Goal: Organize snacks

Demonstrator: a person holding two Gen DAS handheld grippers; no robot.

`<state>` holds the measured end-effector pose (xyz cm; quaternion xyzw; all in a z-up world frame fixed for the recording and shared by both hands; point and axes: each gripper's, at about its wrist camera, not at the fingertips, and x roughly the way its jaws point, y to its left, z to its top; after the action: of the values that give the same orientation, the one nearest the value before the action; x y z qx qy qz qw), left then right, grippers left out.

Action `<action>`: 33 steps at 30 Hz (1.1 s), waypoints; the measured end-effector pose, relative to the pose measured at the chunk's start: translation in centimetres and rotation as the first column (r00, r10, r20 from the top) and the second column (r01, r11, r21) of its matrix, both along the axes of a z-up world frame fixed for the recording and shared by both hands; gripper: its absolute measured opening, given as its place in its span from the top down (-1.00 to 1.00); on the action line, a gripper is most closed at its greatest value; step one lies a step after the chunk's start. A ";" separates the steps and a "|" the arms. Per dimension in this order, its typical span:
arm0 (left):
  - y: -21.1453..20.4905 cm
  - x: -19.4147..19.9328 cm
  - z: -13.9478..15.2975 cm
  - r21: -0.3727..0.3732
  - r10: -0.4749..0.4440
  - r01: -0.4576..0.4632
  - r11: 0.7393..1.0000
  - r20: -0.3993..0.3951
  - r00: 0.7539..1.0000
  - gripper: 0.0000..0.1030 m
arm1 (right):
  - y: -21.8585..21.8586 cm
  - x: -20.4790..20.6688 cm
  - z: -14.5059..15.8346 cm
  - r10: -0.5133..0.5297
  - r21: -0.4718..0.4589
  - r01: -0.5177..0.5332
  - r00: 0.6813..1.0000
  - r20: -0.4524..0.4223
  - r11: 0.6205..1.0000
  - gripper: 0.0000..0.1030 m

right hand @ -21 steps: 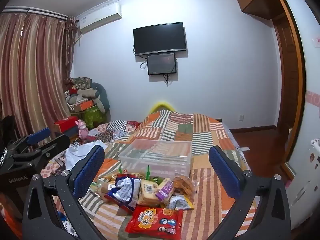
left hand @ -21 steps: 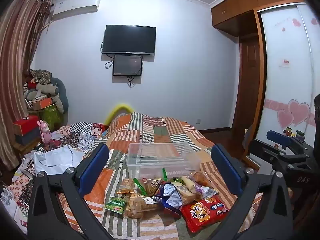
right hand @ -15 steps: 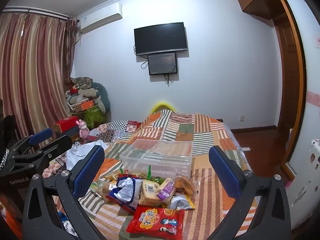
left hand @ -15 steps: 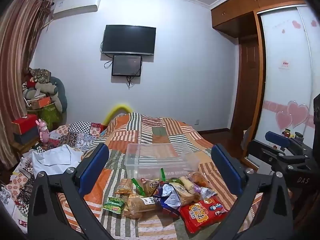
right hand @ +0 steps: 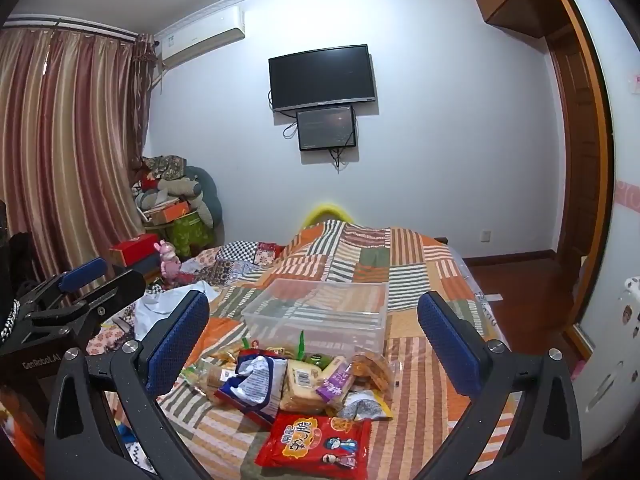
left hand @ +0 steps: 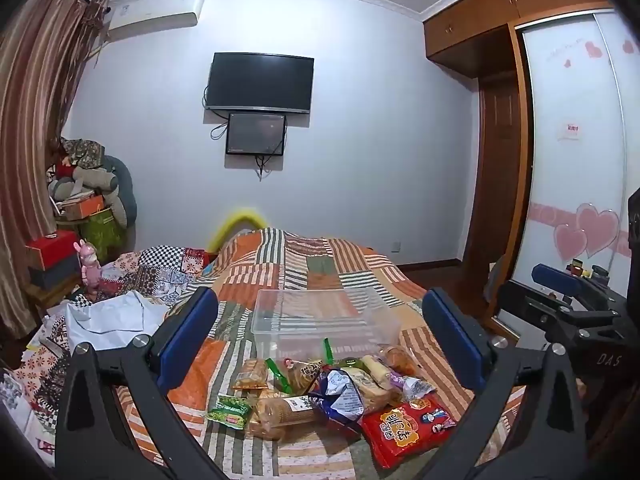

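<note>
Across the patchwork bedspread [left hand: 320, 264] the snack packets [right hand: 296, 384] lie heaped just before the clear bin [right hand: 320, 312], and with left gripper [left hand: 320, 336] and right gripper [right hand: 316, 332] both spread wide and empty, one should probably pinch a single top packet by its edge.

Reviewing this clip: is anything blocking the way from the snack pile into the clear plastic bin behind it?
Nothing visible blocks it. The clear bin sits open-topped on the quilt directly behind the snack pile, with no lid on it. Both grippers, left and right, are open and hold nothing.
</note>
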<state>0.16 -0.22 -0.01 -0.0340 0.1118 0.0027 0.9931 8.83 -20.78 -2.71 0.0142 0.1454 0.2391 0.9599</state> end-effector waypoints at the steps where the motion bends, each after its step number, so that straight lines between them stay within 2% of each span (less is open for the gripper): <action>1: 0.1 -0.1 0.0 -0.002 0.000 0.000 1.000 0.001 1.000 -1.00 | 0.0 0.0 0.0 0.000 0.000 0.000 1.000 -0.001 1.000 -1.00; 33: 0.2 0.0 -0.3 -0.013 -0.001 0.001 1.000 0.001 1.000 -1.00 | -0.2 0.0 0.0 0.016 0.022 -0.015 1.000 -0.009 1.000 -1.00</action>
<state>0.19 0.02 -0.36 -0.0407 0.1114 0.0017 0.9929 8.86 -21.02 -2.74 0.0249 0.1471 0.2481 0.9572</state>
